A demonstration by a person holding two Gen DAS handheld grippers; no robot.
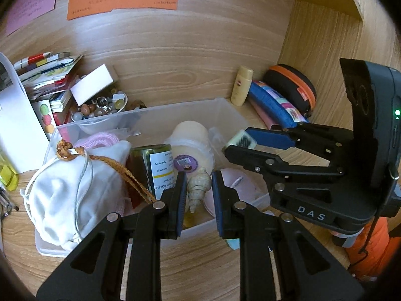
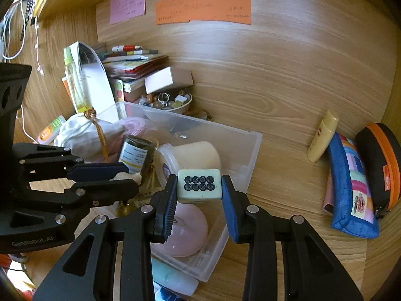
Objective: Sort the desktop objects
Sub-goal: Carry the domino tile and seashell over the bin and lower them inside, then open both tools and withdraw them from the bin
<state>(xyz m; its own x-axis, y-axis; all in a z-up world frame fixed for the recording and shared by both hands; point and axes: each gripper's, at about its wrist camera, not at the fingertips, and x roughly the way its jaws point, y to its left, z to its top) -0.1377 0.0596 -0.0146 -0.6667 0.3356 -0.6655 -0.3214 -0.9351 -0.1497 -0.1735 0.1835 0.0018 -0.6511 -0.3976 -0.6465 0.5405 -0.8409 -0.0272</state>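
Observation:
My left gripper (image 1: 199,188) holds a cream spiral seashell (image 1: 198,188) between its fingers, over the clear plastic bin (image 1: 195,110). My right gripper (image 2: 199,188) is shut on a pale green mahjong tile (image 2: 199,184) with black circles, held over the bin's (image 2: 246,155) near right part. The tile also shows in the left wrist view (image 1: 241,140). In the bin lie a white drawstring pouch (image 1: 75,188), a dark jar (image 1: 153,165), a cream tub (image 1: 193,145) and a pink round lid (image 2: 188,228). The left gripper (image 2: 130,178) shows at the left of the right wrist view.
A stack of books (image 1: 47,75), a white box (image 1: 92,82) and a bowl of beads (image 1: 102,107) stand behind the bin at left. A yellow bottle (image 2: 322,135), a blue patchwork pouch (image 2: 351,188) and a black-orange case (image 2: 378,165) lie at right. Coloured notes (image 2: 203,7) hang on the back wall.

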